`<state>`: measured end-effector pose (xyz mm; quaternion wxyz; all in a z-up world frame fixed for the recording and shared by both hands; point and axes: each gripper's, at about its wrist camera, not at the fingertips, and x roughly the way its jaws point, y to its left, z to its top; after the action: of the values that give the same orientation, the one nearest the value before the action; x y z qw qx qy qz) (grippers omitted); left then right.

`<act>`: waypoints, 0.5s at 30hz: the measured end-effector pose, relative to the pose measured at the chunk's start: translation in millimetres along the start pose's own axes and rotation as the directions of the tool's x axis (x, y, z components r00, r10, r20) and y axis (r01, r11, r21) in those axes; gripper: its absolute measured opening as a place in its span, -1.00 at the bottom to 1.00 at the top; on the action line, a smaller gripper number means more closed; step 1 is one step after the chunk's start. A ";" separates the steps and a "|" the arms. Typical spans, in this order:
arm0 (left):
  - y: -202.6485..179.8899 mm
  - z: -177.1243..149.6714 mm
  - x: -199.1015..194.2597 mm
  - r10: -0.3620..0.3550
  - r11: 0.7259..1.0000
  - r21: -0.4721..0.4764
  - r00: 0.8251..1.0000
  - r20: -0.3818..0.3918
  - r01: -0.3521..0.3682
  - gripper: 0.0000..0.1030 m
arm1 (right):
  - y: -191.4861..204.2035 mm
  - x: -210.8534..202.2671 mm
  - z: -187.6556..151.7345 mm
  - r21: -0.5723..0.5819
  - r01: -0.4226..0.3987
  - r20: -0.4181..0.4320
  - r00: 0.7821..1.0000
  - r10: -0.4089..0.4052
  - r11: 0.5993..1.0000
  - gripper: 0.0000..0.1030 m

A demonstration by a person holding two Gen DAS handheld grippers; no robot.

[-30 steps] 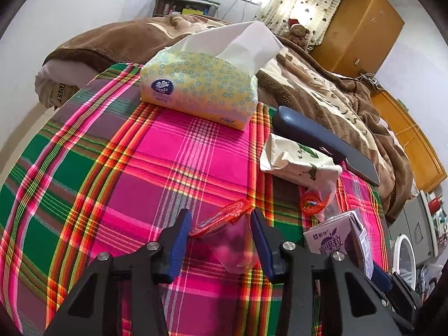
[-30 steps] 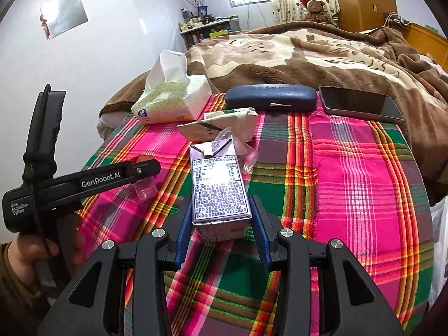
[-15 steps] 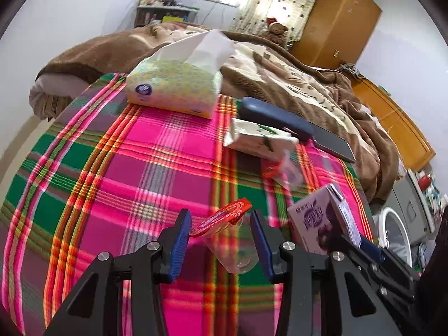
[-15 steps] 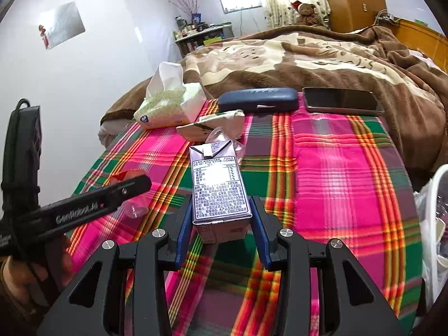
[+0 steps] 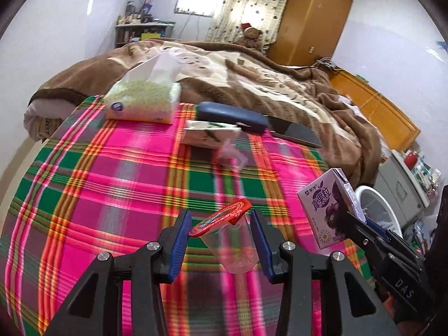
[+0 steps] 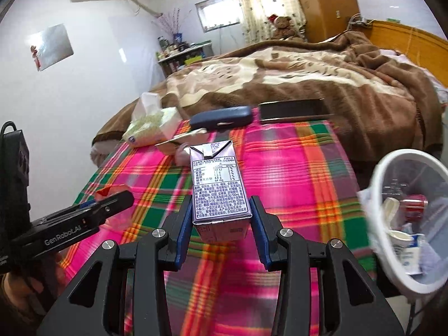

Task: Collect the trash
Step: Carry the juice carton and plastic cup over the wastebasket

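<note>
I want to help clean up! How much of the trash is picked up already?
Some trash already lies in the white bin. Right now the left gripper holds a clear cup with a red lid, and the right gripper holds a purple juice box. A crumpled plastic wrapper is left on the plaid cloth.

Tissue pack [image 5: 142,102] at far left of plaid cloth [image 5: 112,184]. Case [image 5: 231,116] to its right, phone [image 5: 296,133] right of case. Paper packet [image 5: 210,137] just before case. Cup [image 5: 232,240] between left gripper [image 5: 221,240] fingers; carton [image 6: 218,184] between right gripper [image 6: 221,229] fingers. Bin [image 6: 408,229] off cloth's right edge.
</note>
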<state>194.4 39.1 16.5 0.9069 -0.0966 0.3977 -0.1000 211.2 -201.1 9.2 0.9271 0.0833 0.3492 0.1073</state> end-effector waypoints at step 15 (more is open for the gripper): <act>-110.5 -9.5 -3.7 -0.111 0.979 0.174 0.994 -0.004 0.110 -0.14 | -82.1 -53.5 -6.7 0.142 0.114 0.067 0.990 -0.124 0.983 -0.21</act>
<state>173.4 -67.2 40.9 0.9060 -0.0393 0.3789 -0.1845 179.1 -293.5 19.0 0.9366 0.1300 0.3246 0.0240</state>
